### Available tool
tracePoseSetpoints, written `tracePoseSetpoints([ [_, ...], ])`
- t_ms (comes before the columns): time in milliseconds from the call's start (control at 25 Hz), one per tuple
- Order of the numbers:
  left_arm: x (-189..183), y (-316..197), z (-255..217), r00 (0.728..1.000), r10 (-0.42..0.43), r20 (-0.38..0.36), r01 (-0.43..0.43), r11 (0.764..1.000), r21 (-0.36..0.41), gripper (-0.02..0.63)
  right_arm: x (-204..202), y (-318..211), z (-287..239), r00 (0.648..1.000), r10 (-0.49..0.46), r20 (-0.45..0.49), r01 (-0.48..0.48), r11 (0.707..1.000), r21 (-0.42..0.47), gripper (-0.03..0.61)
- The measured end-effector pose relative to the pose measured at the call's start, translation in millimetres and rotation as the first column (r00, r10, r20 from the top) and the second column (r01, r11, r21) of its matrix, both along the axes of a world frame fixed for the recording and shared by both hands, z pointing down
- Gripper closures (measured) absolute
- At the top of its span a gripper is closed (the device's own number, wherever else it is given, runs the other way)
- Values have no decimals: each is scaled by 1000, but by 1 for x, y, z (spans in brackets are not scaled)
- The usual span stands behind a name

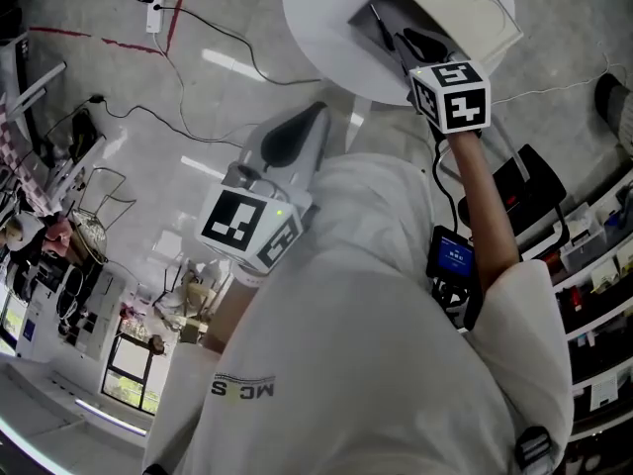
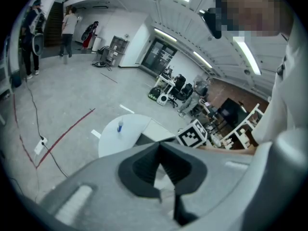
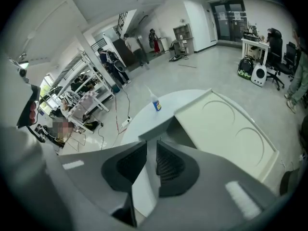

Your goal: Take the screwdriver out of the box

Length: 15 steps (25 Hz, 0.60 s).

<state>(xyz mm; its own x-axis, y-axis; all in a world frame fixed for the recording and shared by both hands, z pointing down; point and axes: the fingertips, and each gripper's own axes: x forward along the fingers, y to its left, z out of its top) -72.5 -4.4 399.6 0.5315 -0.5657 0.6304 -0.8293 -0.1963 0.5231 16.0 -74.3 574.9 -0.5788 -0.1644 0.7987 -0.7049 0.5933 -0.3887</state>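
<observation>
Head view: a round white counter [image 1: 315, 20] lies at 12 o'clock. On it stands the open box [image 1: 463, 10], its lid swung toward 1 o'clock. The screwdriver [image 1: 380, 26] lies inside the box, on the dark lining. The right tool [image 1: 425, 55] reaches over the box's near edge, just beside the screwdriver; contact cannot be judged here. The left tool [image 1: 289, 142] hangs off the counter at 7 o'clock of the box, well apart from it.

Left gripper view: the left tool [image 2: 159, 146] is clenched, pad tips meeting with nothing between them. The counter [image 2: 109, 139] lies beyond, with a small bottle [image 2: 120, 125] at 11 o'clock.

Right gripper view: the right tool [image 3: 150, 147] is released only to a narrow slit, and nothing sits in it. The box [image 3: 226, 125] lies at 2 o'clock and the bottle [image 3: 155, 103] at 12 o'clock.
</observation>
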Motion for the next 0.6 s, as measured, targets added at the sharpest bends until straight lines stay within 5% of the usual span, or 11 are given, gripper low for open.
tracePoseSetpoints([
  [600,-18,13,36,998,-56,6,56,996,-65,614,-17,9,74,989,-117,-90,108,989,-103,506],
])
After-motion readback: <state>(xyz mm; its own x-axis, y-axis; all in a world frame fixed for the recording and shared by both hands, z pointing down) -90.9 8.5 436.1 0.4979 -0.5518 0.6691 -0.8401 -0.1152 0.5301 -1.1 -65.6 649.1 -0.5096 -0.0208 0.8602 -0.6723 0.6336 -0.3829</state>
